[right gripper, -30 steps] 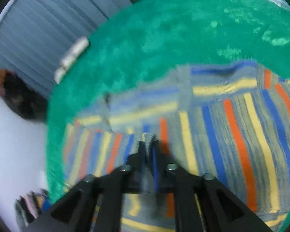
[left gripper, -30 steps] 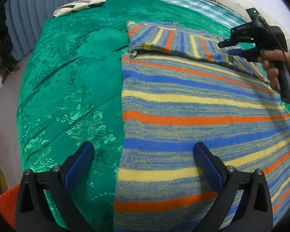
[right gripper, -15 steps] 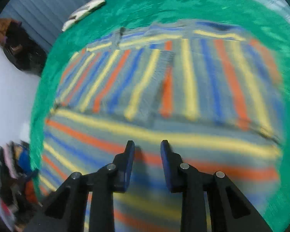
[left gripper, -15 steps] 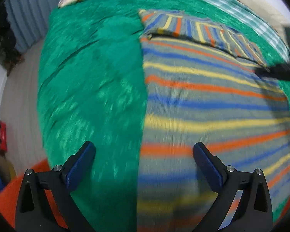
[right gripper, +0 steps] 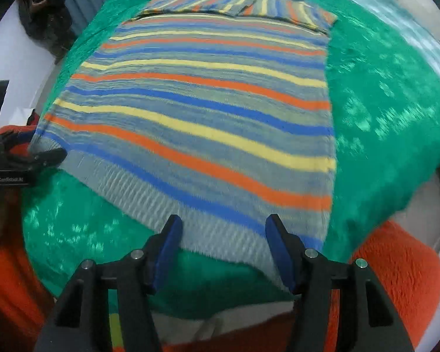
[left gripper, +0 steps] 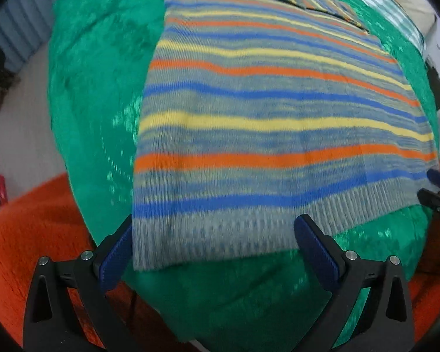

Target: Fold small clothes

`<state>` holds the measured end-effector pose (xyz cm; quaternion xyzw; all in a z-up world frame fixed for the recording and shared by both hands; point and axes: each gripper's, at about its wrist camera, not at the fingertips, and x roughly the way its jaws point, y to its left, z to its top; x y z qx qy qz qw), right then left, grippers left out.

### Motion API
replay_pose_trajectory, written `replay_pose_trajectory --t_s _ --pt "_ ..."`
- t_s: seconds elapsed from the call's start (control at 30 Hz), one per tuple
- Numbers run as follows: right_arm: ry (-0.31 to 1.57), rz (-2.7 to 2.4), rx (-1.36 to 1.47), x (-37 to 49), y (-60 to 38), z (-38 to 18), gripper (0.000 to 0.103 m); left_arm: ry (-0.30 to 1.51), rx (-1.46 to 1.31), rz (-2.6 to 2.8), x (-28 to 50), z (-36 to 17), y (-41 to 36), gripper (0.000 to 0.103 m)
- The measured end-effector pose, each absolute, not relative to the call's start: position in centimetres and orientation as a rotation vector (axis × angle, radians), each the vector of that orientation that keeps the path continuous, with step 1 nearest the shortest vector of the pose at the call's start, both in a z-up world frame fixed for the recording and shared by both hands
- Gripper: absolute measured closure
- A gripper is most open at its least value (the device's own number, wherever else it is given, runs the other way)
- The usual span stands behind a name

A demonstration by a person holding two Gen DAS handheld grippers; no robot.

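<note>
Left gripper (left gripper: pixel 214 243) spread wide over the sweater's (left gripper: pixel 267 123) ribbed hem at six o'clock, nothing pinched. Sweater flat on the green bedspread (left gripper: pixel 96 88), sleeves folded at twelve. Right gripper (right gripper: pixel 223 246) opening over the hem, empty.

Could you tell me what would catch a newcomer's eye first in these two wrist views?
The striped sweater dominates, spread flat over the green bedspread, its ribbed grey hem nearest the cameras and its sleeves folded across the far end. Both hand-held grippers hover at that hem, empty: the left wide open, the right opening.
</note>
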<state>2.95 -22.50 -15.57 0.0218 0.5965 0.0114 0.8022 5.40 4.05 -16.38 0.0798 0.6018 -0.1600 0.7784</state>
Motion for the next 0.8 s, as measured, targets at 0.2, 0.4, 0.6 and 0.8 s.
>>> replay_pose_trajectory --t_s 0.2,0.4,0.6,0.8 --pt "1.287 0.014 0.000 3.4 -21.6 -16.2 0.038 1.304 0.158 -0.358 5.1 -16.6 4.6 0.001" --pt "1.273 -0.008 -0.032 3.6 -20.8 -16.4 0.035 1.304 0.158 -0.363 5.6 -16.8 5.0 0.001" --pt "1.268 -0.012 -0.053 3.5 -20.8 -16.4 0.033 1.305 0.161 -0.361 5.9 -17.2 4.8 0.000" --pt "1.262 -0.019 -0.077 3.5 -20.5 -16.6 0.032 1.303 0.162 -0.360 5.9 -17.3 4.6 0.000"
